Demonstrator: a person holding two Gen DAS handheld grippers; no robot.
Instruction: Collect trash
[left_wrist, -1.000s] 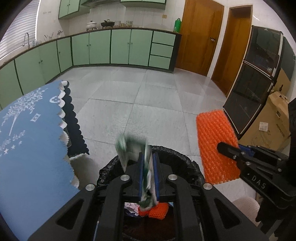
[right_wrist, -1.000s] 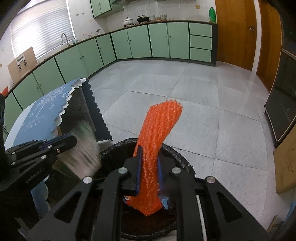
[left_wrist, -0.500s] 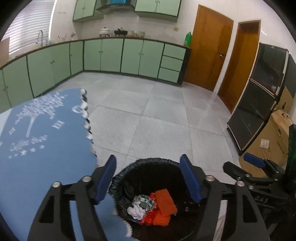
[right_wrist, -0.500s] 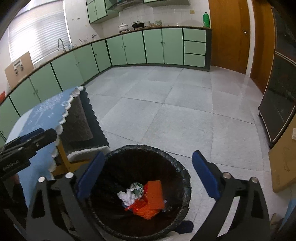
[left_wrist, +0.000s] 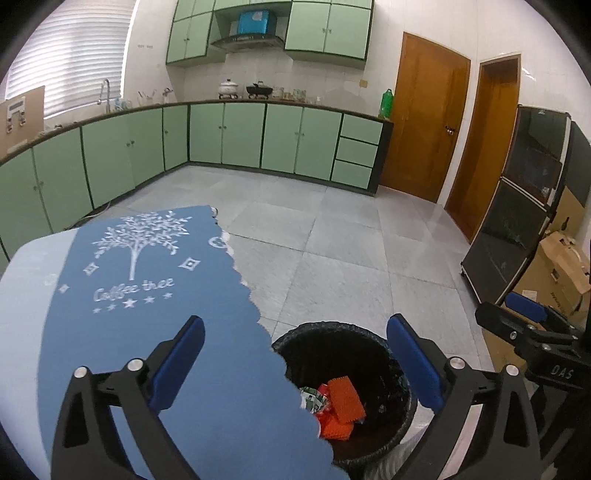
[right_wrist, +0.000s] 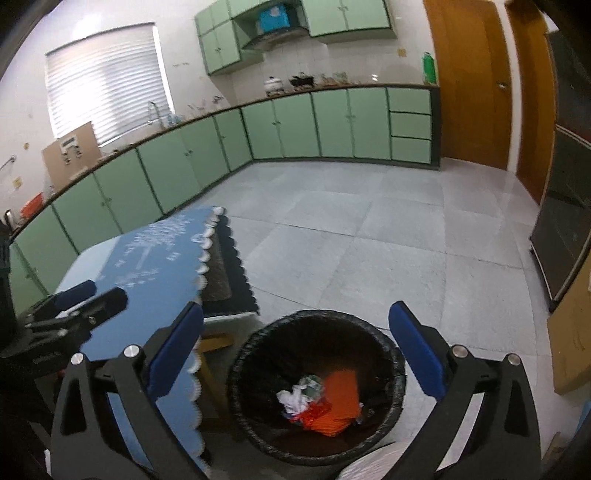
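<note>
Both grippers empty above the bin

The left gripper (left_wrist: 295, 363) and right gripper (right_wrist: 295, 349) hang with jaws wide apart; the trash (right_wrist: 325, 400) lies in the bin (right_wrist: 391, 354), below and ahead of both (the right sits more squarely over it).

Home kitchen: green cabinets (left_wrist: 243, 136), sink faucet (left_wrist: 104, 94), range hood (left_wrist: 247, 41).

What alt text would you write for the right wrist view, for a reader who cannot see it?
Open right tongs hang above a black bin that holds an orange mesh sheet, white crumpled paper and other scraps. A table with a blue cloth stands to the left, green kitchen cabinets behind.
</note>
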